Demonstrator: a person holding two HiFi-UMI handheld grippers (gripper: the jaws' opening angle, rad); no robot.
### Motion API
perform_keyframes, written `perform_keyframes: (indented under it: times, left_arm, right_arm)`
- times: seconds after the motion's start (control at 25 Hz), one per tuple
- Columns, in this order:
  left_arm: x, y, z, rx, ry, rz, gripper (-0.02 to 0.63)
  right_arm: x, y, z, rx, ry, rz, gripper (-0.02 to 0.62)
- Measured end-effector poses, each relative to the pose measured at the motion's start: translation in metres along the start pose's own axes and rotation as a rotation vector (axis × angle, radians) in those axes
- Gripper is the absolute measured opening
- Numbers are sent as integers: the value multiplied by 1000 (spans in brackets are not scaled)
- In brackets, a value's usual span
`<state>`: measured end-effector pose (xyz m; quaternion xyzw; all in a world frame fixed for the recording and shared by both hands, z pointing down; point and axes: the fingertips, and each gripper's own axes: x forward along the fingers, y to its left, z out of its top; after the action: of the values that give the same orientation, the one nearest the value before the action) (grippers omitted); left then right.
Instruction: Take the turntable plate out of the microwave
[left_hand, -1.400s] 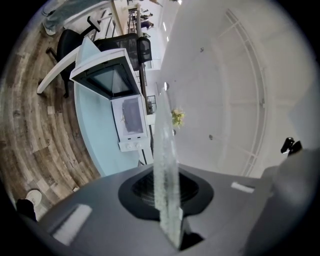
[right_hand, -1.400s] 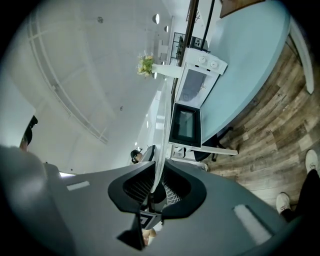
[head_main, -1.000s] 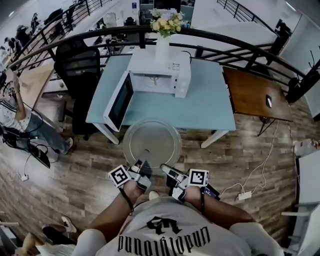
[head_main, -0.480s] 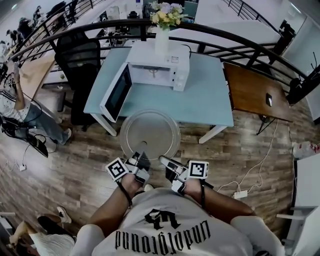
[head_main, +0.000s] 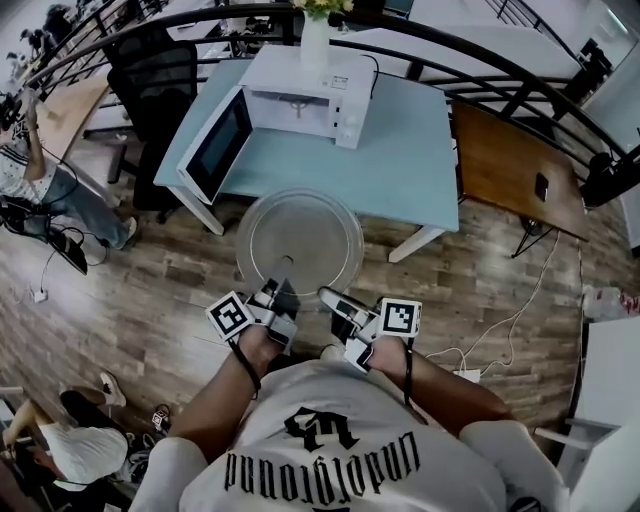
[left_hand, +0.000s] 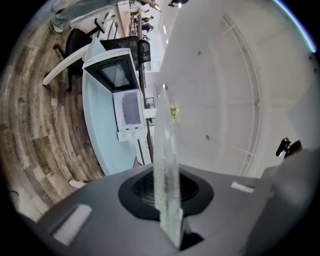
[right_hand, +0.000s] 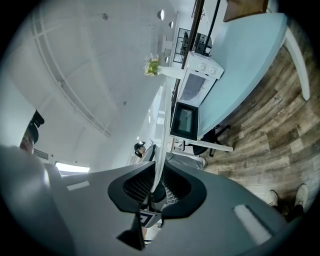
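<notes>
Two grippers — left gripper (head_main: 281, 293), right gripper (head_main: 328, 297) — both clamped on one turntable plate (head_main: 300, 240), one microwave (head_main: 305, 95), door open.

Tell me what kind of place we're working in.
Likely an open-plan office, perhaps a mezzanine: a black office chair, a wooden desk beside the blue table with the microwave, and a curved railing behind them.

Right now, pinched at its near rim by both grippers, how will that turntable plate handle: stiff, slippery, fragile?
Probably stiff: the turntable plate juts out level from the left gripper and right gripper without sagging. Likely slippery and breakable: it looks like clear glass, gripped only at one edge, above a wood floor.
</notes>
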<state>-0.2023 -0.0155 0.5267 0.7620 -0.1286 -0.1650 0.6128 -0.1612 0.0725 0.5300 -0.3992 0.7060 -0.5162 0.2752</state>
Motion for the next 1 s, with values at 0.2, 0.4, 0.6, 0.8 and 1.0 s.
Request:
perform_keyframes:
  times: [0.2,0.4,0.6,0.8,1.0]
  left_arm:
    - [8,-3,-29,-4,-15,4,77]
    - [11,-7,-50,-9,-18,12,77]
    - [12,-12,-58,3,-21,4,77]
    - [17,-15,-63,12,-14,4,77]
    - [18,-16,-64,8,-18,3,75]
  right_arm:
    - [-30,-7,3,6,14,-4,46]
    - [-51,-9,3,22,28,4,46]
    - [-59,-7,3,26,31,15,46]
    - [-67,-8,6,24,29,10,46]
    - [-68,-7,7,32,28,12,46]
